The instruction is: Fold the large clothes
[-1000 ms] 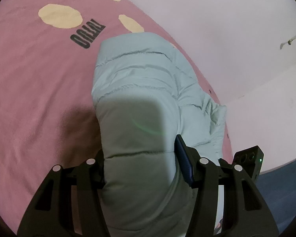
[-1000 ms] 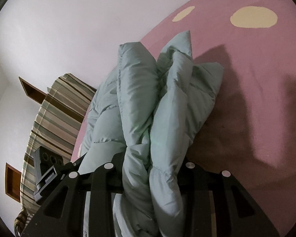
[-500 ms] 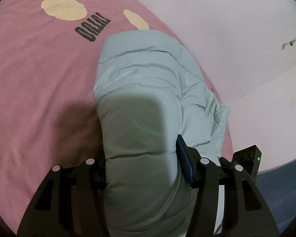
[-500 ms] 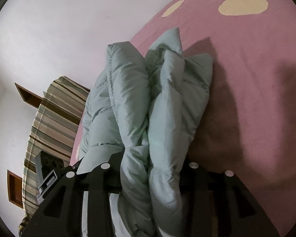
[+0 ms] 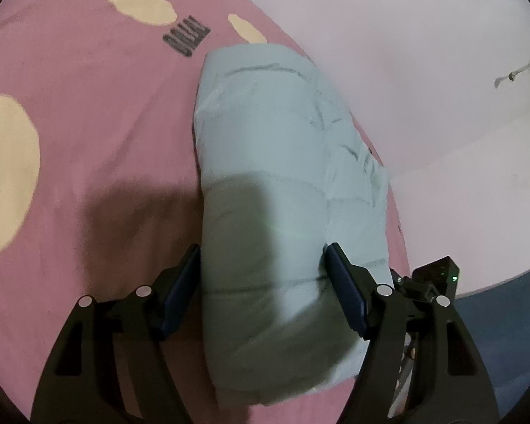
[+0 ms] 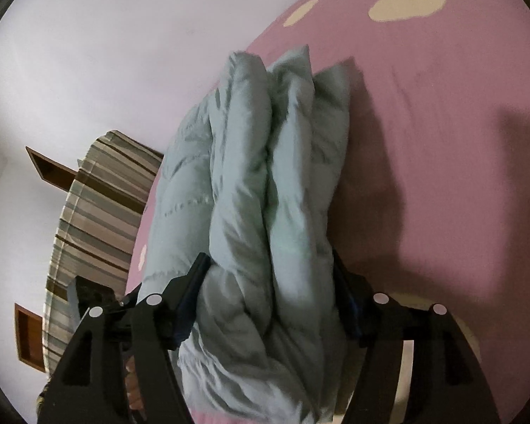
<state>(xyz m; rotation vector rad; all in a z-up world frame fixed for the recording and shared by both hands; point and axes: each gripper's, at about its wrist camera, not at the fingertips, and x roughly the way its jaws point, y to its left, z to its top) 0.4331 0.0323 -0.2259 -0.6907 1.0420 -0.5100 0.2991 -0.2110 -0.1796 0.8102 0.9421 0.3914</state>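
Pink cream-spotted bedspread [image 5: 88, 134] against white wall [image 5: 388, 35]

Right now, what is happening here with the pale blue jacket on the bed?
A person with a handheld gripper in each hand is folding a pale blue puffer jacket on a pink spotted bedcover. The jacket lies bundled in thick folds. The left gripper and the right gripper each straddle one end of it. Both sets of jaws have just been opening, with the jacket between them, so the bundle seems to be released.

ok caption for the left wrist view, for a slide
Left gripper opening around a folded pale green puffer jacket lying on a pink spotted blanket.
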